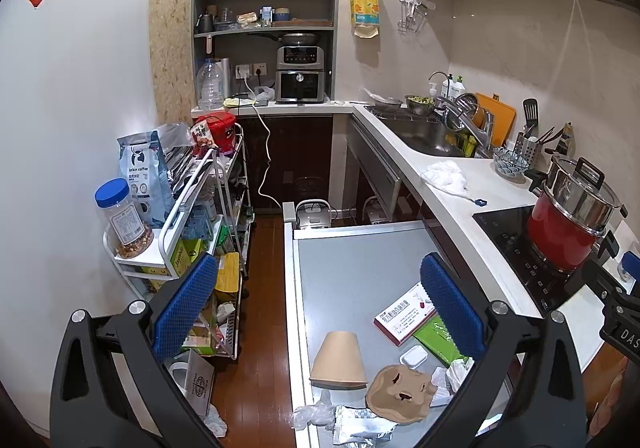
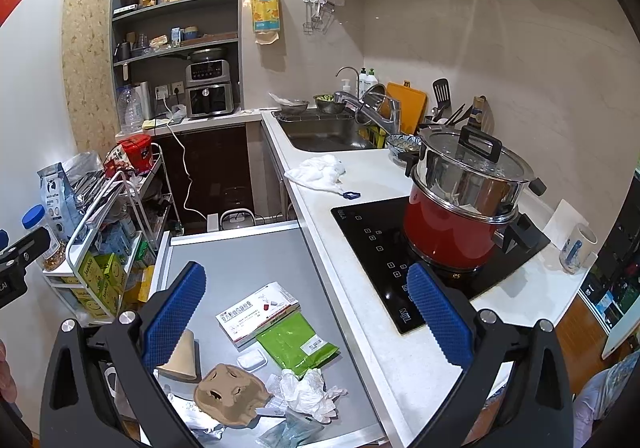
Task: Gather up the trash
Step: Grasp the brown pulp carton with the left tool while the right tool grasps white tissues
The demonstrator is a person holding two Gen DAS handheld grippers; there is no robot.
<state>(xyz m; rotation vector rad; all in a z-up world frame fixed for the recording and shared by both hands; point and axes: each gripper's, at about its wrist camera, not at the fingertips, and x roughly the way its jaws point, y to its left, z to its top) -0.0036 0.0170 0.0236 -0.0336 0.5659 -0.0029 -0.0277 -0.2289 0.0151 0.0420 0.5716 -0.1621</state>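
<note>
Trash lies on a grey side table (image 1: 360, 264) (image 2: 248, 256): an upturned brown paper cup (image 1: 339, 358) (image 2: 182, 356), a crumpled brown cup lid (image 1: 398, 394) (image 2: 228, 394), a white medicine box (image 1: 404, 314) (image 2: 258, 310), a green packet (image 1: 438, 340) (image 2: 296, 344), a small white case (image 1: 413, 357) (image 2: 251, 361), crumpled white tissue (image 2: 308, 392) and foil wrappers (image 1: 360, 424). My left gripper (image 1: 320, 300) is open and empty above the table. My right gripper (image 2: 308, 308) is open and empty above the same pile.
A white counter (image 2: 360, 184) runs along the right with a sink (image 2: 324, 132), a white cloth (image 2: 320, 172), a black cooktop (image 2: 380, 248) and a red pot with a steel lid (image 2: 456, 216). A cluttered white trolley (image 1: 188, 216) stands left. Wooden floor (image 1: 264, 288) lies between.
</note>
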